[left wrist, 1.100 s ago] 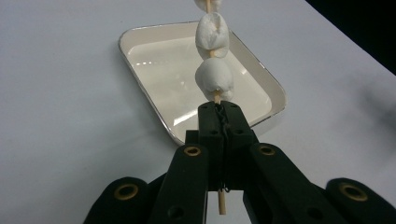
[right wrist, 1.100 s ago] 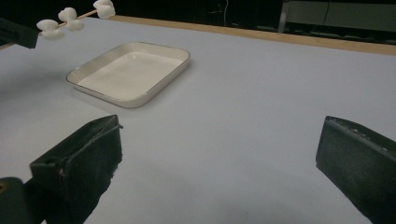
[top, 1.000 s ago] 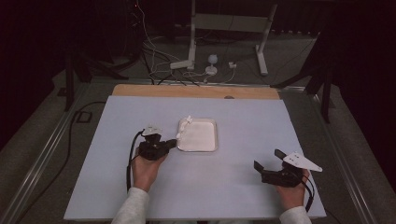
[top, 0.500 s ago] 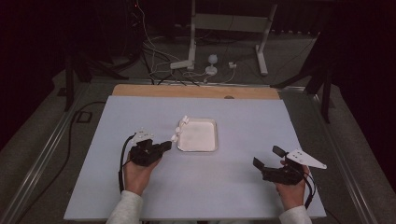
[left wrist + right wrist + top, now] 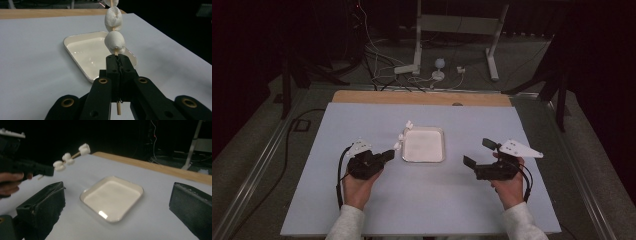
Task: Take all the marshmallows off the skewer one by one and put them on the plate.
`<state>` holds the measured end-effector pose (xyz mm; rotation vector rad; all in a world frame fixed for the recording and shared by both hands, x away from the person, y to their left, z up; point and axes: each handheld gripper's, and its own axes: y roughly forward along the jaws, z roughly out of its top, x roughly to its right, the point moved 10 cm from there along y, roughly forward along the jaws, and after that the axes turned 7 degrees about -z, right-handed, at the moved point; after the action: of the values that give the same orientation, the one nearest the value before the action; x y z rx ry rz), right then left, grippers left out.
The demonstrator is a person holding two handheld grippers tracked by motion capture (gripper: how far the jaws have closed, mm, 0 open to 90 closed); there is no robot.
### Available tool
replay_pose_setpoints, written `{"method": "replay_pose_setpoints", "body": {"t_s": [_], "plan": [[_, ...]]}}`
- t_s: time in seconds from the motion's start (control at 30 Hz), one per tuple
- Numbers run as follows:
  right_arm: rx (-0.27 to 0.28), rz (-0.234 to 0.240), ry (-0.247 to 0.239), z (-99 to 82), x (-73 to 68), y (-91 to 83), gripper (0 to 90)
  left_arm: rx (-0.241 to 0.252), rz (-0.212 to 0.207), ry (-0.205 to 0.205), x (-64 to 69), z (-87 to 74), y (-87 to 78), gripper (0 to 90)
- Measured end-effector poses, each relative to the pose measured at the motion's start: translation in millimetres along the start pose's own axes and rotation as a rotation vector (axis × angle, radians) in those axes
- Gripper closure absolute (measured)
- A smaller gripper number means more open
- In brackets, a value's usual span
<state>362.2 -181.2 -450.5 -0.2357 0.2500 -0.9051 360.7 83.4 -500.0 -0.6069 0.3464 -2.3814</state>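
Marshmallows (image 5: 114,43) sit threaded on a thin wooden skewer (image 5: 119,110), and I have that skewer clenched in my left fingers (image 5: 117,58), gripping the bare wood just below the lowest marshmallow so the soft pieces are not crushed. The stick runs on past my fingertips, with the rest of the stack rising beyond them, and its tail pokes out behind the pads. From above, the left fingers (image 5: 388,154) hold the skewer so its marshmallows hang over the near-left rim of the white tray (image 5: 424,159), which lies just ahead of them on the bench (image 5: 362,115). I judge this keeps the load above the tray, ready to be lowered in or stripped off into it.

My right fingers (image 5: 478,153) are spread wide and hold nothing; they stand apart from the tray on its other side, pointed at it. In the right gripper view the tray (image 5: 135,185) lies between my two pads (image 5: 42,205), and the skewered marshmallows (image 5: 67,157) float beyond my left pad. Held open like this, that hand is free to pull a marshmallow off or steady the tray.
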Motion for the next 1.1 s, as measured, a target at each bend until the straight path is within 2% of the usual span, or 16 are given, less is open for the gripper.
{"method": "replay_pose_setpoints", "body": {"t_s": [0.17,0.3,0.37,0.5,0.67,0.77,0.8,0.87,1.03,1.1], "plan": [[0.004,0.022,0.007,26.9,-7.4,17.9,0.4,0.016,-0.013,0.014,3.8,2.4,1.9,90.0],[-0.002,0.051,0.017,41.0,-15.3,33.9,0.4,0.031,-0.028,0.019,7.7,4.4,4.6,90.0],[-0.014,0.057,0.001,43.7,-19.6,43.0,0.4,0.035,-0.031,0.026,8.6,5.2,5.1,90.0],[-0.044,0.087,0.001,44.6,-30.3,60.8,0.4,0.056,-0.046,0.038,11.7,8.4,5.5,90.0],[-0.087,0.131,0.035,41.9,-43.8,81.4,1.2,0.061,-0.07,0.066,18.9,9.9,9.6,90.0],[-0.122,0.168,0.083,37.9,-51.0,91.8,6.6,0.062,-0.085,0.078,23.2,9.7,12.4,90.0],[-0.139,0.191,0.121,35.6,-54.0,96.6,14.7,0.061,-0.09,0.083,24.5,9.4,13.3,90.0],[-0.146,0.203,0.138,34.4,-55.2,99.0,15.7,0.062,-0.102,0.088,27.3,8.9,15.0,90.0],[-0.178,0.241,0.236,29.4,-57.5,107.4,33.6,0.061,-0.133,0.102,34.0,7.4,18.9,90.0],[-0.196,0.287,0.286,27.6,-59.6,109.3,43.0,0.062,-0.14,0.104,35.7,7.0,20.5,90.0]]}}
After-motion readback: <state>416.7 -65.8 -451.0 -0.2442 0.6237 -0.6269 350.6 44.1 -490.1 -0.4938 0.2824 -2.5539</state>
